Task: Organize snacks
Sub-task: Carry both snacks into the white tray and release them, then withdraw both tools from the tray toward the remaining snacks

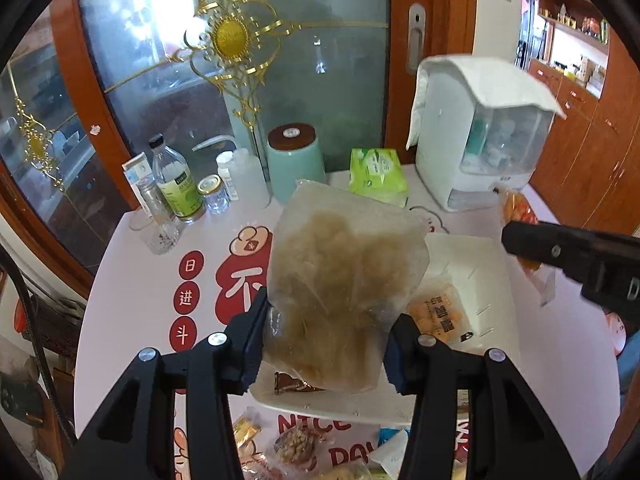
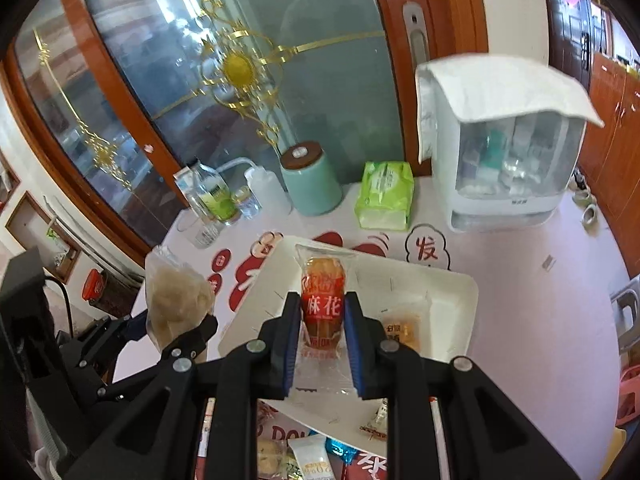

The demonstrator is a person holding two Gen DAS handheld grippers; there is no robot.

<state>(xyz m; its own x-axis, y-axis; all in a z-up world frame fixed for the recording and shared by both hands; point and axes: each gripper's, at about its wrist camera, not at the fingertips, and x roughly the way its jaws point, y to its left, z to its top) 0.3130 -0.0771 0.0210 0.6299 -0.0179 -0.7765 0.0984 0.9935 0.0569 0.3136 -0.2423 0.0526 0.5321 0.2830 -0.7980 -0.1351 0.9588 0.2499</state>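
My left gripper (image 1: 326, 322) is shut on a clear bag of pale beige snack (image 1: 344, 284) and holds it above the white tray (image 1: 488, 280); the bag also shows in the right wrist view (image 2: 176, 300). My right gripper (image 2: 322, 316) is shut on a red-and-orange mahua twist packet (image 2: 323, 300), held over the white tray (image 2: 448, 300). A small orange snack packet (image 1: 438, 312) lies in the tray, seen also from the right wrist (image 2: 402, 332). A brown wrapped candy (image 1: 290, 384) lies at the tray's near edge.
At the table's back stand bottles (image 1: 176, 184), a mint canister (image 1: 296, 164), a green tissue pack (image 1: 378, 176) and a white covered appliance (image 1: 480, 136). Several loose snack packets (image 1: 296, 448) lie on the table's near edge, seen too from the right wrist (image 2: 316, 460).
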